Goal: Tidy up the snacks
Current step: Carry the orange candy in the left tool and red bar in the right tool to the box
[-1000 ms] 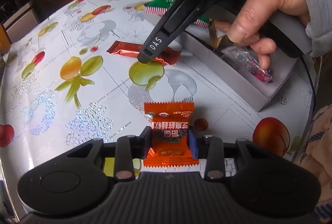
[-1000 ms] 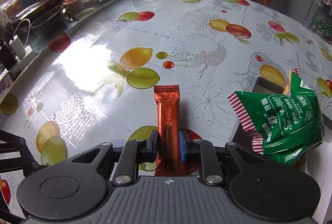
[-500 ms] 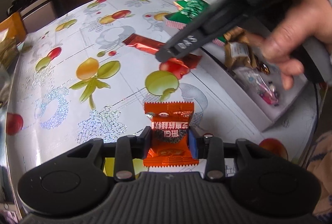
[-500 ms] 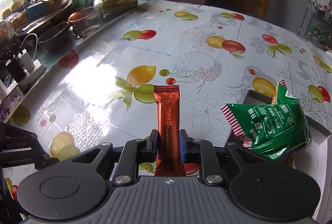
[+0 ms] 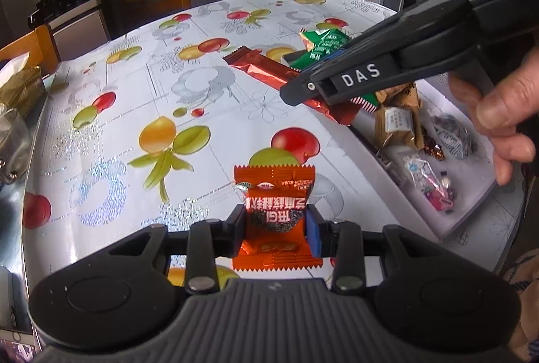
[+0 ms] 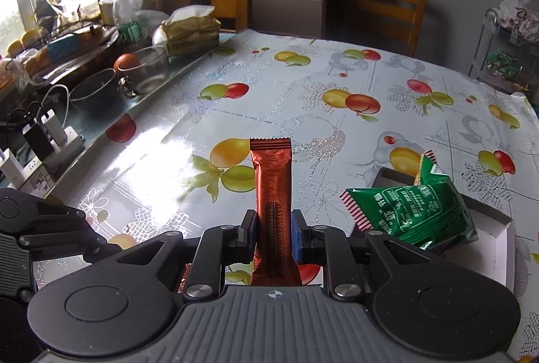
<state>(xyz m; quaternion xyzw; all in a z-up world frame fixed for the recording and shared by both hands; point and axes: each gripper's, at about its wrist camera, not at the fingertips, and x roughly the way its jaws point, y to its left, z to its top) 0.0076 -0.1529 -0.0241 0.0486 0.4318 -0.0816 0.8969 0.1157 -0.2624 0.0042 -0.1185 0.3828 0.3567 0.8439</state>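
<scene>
right hand-held gripper [image 6: 272,236] clenched on red bar [image 6: 271,181] | bar's long axis points away from white box [image 6: 498,240], box just right, nearer this hand | my left hand-held gripper [image 5: 274,225] grips orange packet [image 5: 274,194]

White capital letters "DAS" stand on a black plate on the side of the right gripper [image 5: 305,87], seen in the left wrist view. The orange snack packet [image 5: 274,194] between the fingers of the left gripper [image 5: 274,225] bears large white characters across its dark middle band, upside down to the camera and not legible. The green snack bag [image 6: 414,209] in the white box [image 6: 498,248] carries white print in a framed panel, too small and tilted to read. A white bag [image 6: 518,18] on the wire rack [image 6: 485,36] shows dark red looping script, partly cut off, unreadable.
</scene>
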